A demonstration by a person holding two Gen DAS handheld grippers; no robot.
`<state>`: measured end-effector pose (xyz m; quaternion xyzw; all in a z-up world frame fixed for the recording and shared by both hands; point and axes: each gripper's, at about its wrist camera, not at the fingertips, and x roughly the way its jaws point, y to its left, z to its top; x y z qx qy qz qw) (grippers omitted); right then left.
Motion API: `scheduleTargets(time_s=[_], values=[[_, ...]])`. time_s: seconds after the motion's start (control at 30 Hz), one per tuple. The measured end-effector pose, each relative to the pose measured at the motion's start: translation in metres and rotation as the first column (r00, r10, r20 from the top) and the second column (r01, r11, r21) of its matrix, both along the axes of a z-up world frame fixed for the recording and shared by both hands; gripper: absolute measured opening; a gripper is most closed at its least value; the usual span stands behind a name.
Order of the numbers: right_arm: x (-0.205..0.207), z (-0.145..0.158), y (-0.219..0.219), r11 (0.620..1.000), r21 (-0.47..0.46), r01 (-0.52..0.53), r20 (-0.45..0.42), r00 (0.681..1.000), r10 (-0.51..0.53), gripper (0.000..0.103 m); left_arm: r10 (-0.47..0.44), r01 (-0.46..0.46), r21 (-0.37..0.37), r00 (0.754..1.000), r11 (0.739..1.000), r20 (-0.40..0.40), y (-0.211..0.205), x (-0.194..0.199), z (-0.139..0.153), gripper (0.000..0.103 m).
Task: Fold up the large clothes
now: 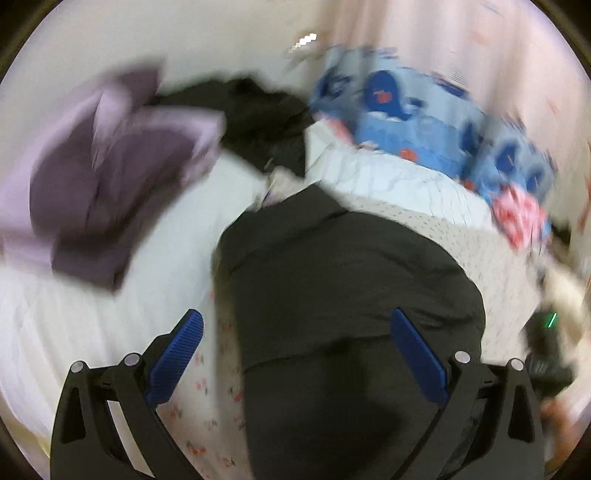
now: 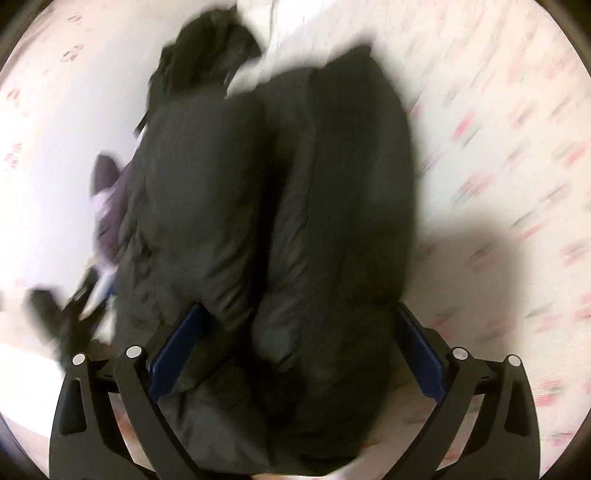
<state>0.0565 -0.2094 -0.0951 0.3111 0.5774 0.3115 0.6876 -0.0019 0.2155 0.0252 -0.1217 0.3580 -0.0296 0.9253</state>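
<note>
- My right gripper (image 2: 295,350) is spread wide, its jaws straddling the near end of the black padded jacket (image 2: 280,206) without pinching it.
- My left gripper (image 1: 295,354) is spread too, above the same jacket.
- The jacket lies on the bed (image 2: 480,147), doubled lengthwise; I judge further folds remain.
- Beyond, a purple garment (image 1: 107,184) waits, apparently unfolded.

White floral bedsheet (image 2: 498,147), blue patterned bedding (image 1: 424,122), perhaps a pale wall (image 1: 184,33) behind

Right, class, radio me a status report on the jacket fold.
Left gripper open, right gripper open. Black jacket bunched on bed between right gripper's fingers. Purple garment beside it, clear.
</note>
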Motion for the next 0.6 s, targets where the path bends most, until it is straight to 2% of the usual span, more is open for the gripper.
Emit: scheduleTargets(time_s=[0.03, 0.13, 0.17, 0.23, 0.27, 0.3, 0.33, 0.37, 0.4, 0.47, 0.5, 0.57, 0.6], values=[[0.000, -0.005, 0.008, 0.998, 0.039, -0.047, -0.036, 0.998, 0.048, 0.097, 0.023, -0.028, -0.084, 0.998, 0.996, -0.063, 0.021, 0.007, -0.010, 0.097], [0.002, 0.010, 0.007, 0.997, -0.081, -0.001, 0.059, 0.998, 0.006, 0.097, 0.013, -0.048, -0.222, 0.988, 0.974, -0.155, 0.046, 0.016, -0.031, 0.097], [0.003, 0.016, 0.000, 0.993, -0.105, 0.046, 0.088, 0.995, -0.036, 0.097, -0.011, -0.033, -0.259, 0.986, 0.965, -0.167, 0.049, 0.018, -0.037, 0.097], [0.006, 0.015, -0.011, 0.991, -0.106, 0.083, 0.081, 0.994, -0.075, 0.097, -0.063, 0.004, -0.279, 0.977, 0.960, -0.202, 0.042, 0.023, -0.050, 0.097], [0.008, 0.010, -0.013, 0.993, -0.084, 0.085, 0.053, 0.995, -0.081, 0.097, -0.113, 0.044, -0.286, 0.967, 0.957, -0.229, 0.034, 0.028, -0.059, 0.097], [0.009, 0.002, -0.012, 0.997, -0.040, 0.066, 0.008, 0.998, -0.066, 0.097, -0.166, 0.079, -0.332, 0.956, 0.940, -0.241, 0.027, 0.031, -0.068, 0.097], [0.009, -0.007, -0.008, 0.999, 0.010, 0.036, -0.043, 0.998, -0.035, 0.097, -0.214, 0.104, -0.389, 0.943, 0.915, -0.253, 0.023, 0.035, -0.076, 0.097], [0.007, -0.016, 0.000, 0.998, 0.064, 0.001, -0.085, 0.996, 0.005, 0.097, -0.271, 0.127, -0.458, 0.925, 0.880, -0.265, 0.017, 0.038, -0.085, 0.097], [0.006, -0.017, 0.005, 0.997, 0.069, -0.017, -0.084, 0.996, 0.022, 0.097, -0.288, 0.133, -0.477, 0.920, 0.869, -0.267, 0.014, 0.040, -0.089, 0.097], [0.005, -0.016, 0.016, 0.996, 0.080, -0.034, -0.068, 0.997, 0.039, 0.097, -0.295, 0.138, -0.490, 0.920, 0.860, -0.259, 0.013, 0.039, -0.093, 0.097], [0.006, -0.017, 0.016, 0.994, 0.106, -0.033, -0.073, 0.997, 0.040, 0.097, -0.304, 0.141, -0.517, 0.920, 0.844, -0.246, 0.014, 0.037, -0.094, 0.097], [0.006, -0.018, 0.021, 0.986, 0.164, -0.042, -0.065, 0.997, 0.053, 0.097, -0.301, 0.149, -0.540, 0.931, 0.829, -0.206, 0.015, 0.033, -0.092, 0.097], [0.006, -0.015, 0.024, 0.981, 0.182, -0.058, -0.050, 0.996, 0.068, 0.097, -0.300, 0.162, -0.521, 0.934, 0.838, -0.193, 0.010, 0.031, -0.088, 0.097]])
